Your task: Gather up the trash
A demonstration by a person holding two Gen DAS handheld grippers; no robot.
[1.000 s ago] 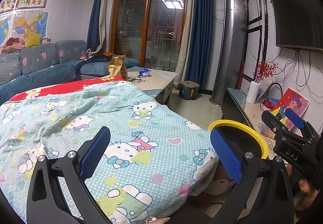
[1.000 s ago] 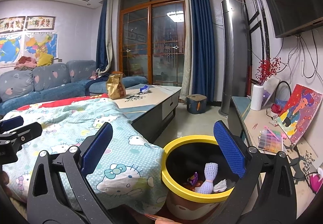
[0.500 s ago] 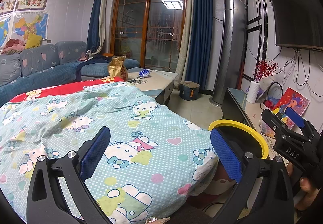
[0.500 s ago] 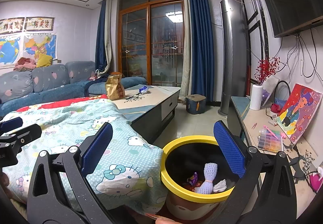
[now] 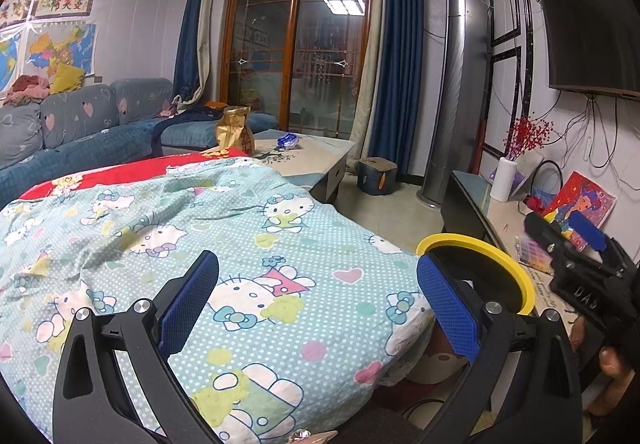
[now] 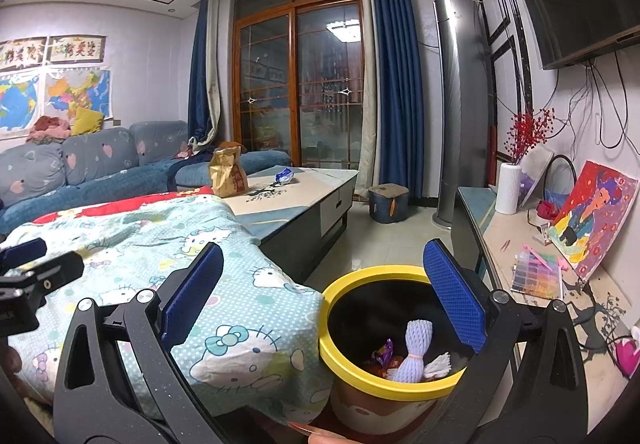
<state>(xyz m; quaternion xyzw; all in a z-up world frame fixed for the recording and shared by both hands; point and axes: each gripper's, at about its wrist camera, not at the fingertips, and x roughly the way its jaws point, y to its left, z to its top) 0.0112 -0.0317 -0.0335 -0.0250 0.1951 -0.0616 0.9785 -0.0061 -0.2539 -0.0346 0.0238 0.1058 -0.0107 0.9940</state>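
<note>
left gripper (image 5: 318, 298) w/ jaws spread wide, nothing btwn them, hovering over a cartoon-cat blanket (image 5: 208, 228). right gripper (image 6: 322, 292) also released, empty, jaws apart above the yellow-rimmed trash bin (image 6: 360, 372), which sits just beside the blanket's edge on the right. inside the bin: white foam net (image 6: 416, 352), a purple wrapper (image 6: 386, 348), other bits too small to tell. far end of the table (image 6: 316, 184) carries a brown paper bag (image 6: 228, 172) and a blue-white wrapper (image 6: 285, 175), well apart from both grippers. from left view the right gripper shows at the right edge w/ a hand (image 5: 608, 364) under it.
</note>
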